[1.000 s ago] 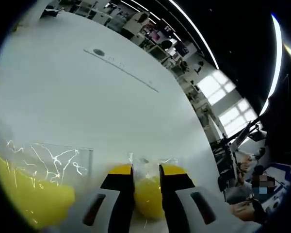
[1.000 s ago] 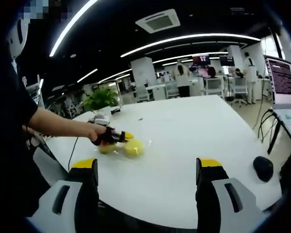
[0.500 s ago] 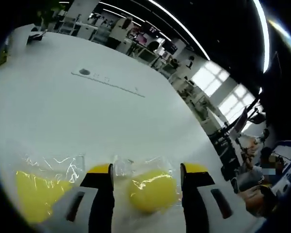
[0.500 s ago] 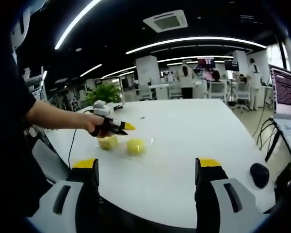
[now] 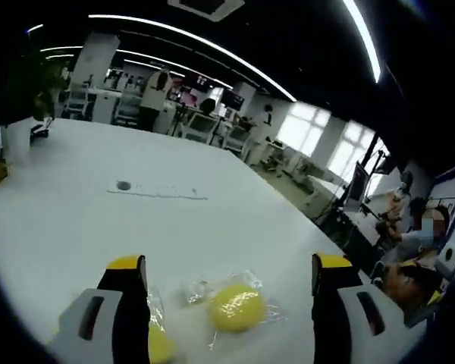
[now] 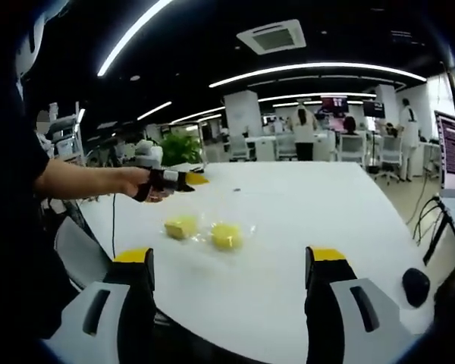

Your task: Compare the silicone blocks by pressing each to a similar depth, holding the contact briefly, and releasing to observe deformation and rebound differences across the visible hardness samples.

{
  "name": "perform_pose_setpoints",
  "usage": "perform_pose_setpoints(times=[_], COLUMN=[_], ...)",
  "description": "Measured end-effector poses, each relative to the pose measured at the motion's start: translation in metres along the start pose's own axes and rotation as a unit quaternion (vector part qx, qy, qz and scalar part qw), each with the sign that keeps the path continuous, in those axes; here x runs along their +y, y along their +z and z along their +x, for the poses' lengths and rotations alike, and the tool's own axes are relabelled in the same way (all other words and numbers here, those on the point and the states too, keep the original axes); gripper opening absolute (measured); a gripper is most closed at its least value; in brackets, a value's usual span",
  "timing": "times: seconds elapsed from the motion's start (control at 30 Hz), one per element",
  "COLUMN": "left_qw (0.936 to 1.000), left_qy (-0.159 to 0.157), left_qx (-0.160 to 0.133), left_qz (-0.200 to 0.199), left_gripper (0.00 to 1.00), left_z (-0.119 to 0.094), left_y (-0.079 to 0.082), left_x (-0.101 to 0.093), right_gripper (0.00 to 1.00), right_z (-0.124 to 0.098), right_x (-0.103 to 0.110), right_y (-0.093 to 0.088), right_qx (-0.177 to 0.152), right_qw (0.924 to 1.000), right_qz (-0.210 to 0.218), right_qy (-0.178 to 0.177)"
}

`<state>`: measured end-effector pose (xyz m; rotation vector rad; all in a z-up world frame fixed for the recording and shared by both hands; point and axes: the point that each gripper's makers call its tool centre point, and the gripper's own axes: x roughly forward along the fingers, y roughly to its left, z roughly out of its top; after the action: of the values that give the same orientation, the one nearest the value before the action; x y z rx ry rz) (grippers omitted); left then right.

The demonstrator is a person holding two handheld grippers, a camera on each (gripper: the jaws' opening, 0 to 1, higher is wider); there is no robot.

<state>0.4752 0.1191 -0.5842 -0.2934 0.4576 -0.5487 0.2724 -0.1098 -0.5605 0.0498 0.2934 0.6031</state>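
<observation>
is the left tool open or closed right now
Open. In the left gripper view the left tool has its jaws spread wide, with the bagged yellow block lying untouched on the white table between them.

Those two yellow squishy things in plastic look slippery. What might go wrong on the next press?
1. Each yellow block sits in a loose clear bag, so it may slide or twist rather than compress.
2. The two blocks lie close together on the white table; pressing one may nudge the other block.
3. The left claw hangs open above them, so it may come down off-centre.
</observation>
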Motion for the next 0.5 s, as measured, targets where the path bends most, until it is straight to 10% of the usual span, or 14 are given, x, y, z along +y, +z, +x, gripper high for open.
perform_pose_setpoints(times=[0.5], left_qw=[0.9939], left_qy=[0.024], left_qx=[-0.107], left_qz=[-0.014], left_gripper=[0.95], left_z=[-0.089], left_y=[0.053], left_x=[0.028], right_gripper=[0.74], right_z=[0.021], right_x=[0.022], right_y=[0.007], right_qx=[-0.004], right_qw=[0.9994], right_qz=[-0.025], right_qy=[0.025])
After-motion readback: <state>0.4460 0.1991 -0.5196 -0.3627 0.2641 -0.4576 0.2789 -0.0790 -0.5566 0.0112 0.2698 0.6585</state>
